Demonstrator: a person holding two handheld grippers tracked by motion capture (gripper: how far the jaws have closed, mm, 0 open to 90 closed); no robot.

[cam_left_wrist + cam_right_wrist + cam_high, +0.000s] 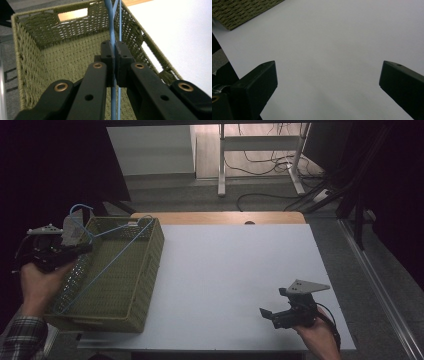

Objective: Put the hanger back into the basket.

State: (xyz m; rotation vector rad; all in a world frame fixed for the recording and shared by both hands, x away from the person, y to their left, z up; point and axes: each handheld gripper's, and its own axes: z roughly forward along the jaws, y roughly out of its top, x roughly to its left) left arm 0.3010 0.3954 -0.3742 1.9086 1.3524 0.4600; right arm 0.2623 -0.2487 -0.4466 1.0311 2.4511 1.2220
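A green woven basket [117,275] sits on the left side of the white table [230,270]. A blue wire hanger [107,252] lies across the top of the basket, with its hook sticking up past the far left corner. The left gripper [114,58] is over the basket's left edge, and its jaws are pressed tight on the blue wire. The right gripper [272,312] rests low over the bare table near the right front corner, well apart from the basket. Its jaws are wide apart and hold nothing.

Rough woven green basket [125,280], smooth matt white table [235,275], glossy blue wire hanger [113,37].
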